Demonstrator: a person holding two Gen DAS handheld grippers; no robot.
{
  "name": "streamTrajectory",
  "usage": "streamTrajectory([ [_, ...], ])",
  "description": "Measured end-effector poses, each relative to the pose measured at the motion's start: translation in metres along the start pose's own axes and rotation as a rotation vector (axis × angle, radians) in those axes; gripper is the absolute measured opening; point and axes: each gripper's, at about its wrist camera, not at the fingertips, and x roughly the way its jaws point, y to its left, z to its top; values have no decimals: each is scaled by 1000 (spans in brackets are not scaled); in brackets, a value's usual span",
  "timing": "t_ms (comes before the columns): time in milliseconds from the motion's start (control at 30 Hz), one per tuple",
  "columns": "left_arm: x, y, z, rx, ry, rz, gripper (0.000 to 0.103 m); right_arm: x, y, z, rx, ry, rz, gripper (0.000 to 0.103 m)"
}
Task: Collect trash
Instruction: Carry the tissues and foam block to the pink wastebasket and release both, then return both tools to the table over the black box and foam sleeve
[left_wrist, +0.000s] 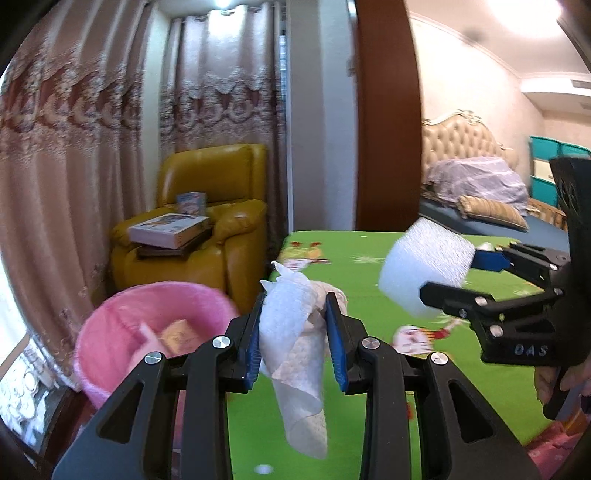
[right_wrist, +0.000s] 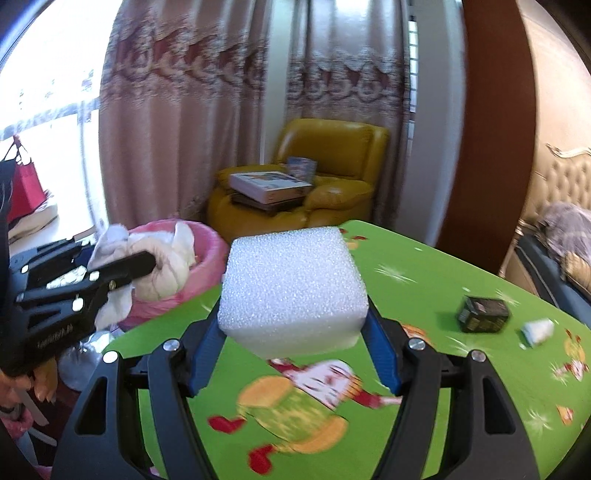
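Crumpled white tissue (left_wrist: 291, 332) hangs pinched between the blue pads of the left gripper (left_wrist: 295, 325), whose jaws are closed tight on it; a loose corner of the paper droops below the fingers, over the near edge of the green table (left_wrist: 369, 266). From the right wrist view the same gripper (right_wrist: 122, 266) shows at the left edge with the wad (right_wrist: 118, 258) bunched at its tip, in front of the pink trash bin (right_wrist: 210, 258).

White foam block (right_wrist: 293, 288) sits squeezed between the pads of the right gripper (right_wrist: 295, 325), its jaws set wide around the block's sides and pressing on them. It is held clear above the cartoon-printed tabletop. In the left wrist view this gripper (left_wrist: 454, 273) comes in from the right with the block (left_wrist: 424, 266) at its tip, above the table.

Just beyond the table's left edge stands the pink bin (left_wrist: 110, 332), lined with a pink bag, with a small orange packet (left_wrist: 181, 332) lying inside. On the table, well to the right of the foam, lie a small dark box (right_wrist: 484, 314) and, just beside it, a white paper scrap (right_wrist: 537, 330).

Behind the bin stands a yellow leather armchair (left_wrist: 236, 236) with stacked boxes (left_wrist: 170, 230) on its seat, against patterned curtains (left_wrist: 74, 147). To the right a bed (left_wrist: 476, 184) with a tufted headboard is visible.
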Motion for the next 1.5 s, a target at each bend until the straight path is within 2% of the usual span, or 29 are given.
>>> streamTrajectory([
  [367,0,91,1,-64,10,149,29,54,54,34,-80,-5,122,67],
  [500,9,120,1,-87,26,174,29,86,71,54,-75,7,193,67],
  [767,36,178,4,-170,61,202,29,148,96,80,-100,54,205,67],
  [967,55,198,11,-185,74,205,31,175,113,85,-122,73,222,68],
  [1000,57,201,12,-187,75,211,36,178,115,86,-123,72,235,69],
  [1067,61,209,13,-198,75,226,61,182,115,85,-131,61,276,81],
  [1100,62,211,13,-207,66,232,78,182,114,85,-130,55,266,82],
  [1200,56,217,12,-237,57,253,80,177,101,84,-84,48,279,82],
  [1333,47,211,8,-204,66,301,84,158,72,80,-36,29,256,82],
  [1433,42,199,6,-185,76,307,89,136,48,71,-17,21,217,82],
  [1500,40,189,7,-179,77,294,89,124,33,65,-15,20,190,82],
])
